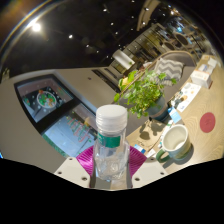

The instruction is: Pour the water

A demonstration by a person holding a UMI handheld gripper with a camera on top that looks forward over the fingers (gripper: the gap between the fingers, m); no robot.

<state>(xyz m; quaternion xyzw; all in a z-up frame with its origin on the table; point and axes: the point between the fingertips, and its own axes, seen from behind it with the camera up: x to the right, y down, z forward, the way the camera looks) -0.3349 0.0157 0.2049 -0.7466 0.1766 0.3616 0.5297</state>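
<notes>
A clear plastic water bottle (110, 145) with a white cap and a green label stands upright between my gripper's (110, 163) two magenta pads (86, 160). Both pads press on its sides, so the gripper is shut on it. A pale green mug (174, 143) with a white inside stands on the light table (80, 100) just ahead and to the right of the fingers. The bottle's base is hidden by the gripper body.
A potted green plant (146, 92) stands beyond the bottle, behind the mug. A framed picture (44, 101) and a printed sheet (72, 133) lie on the table to the left. A red round object (207, 122) lies to the right of the mug.
</notes>
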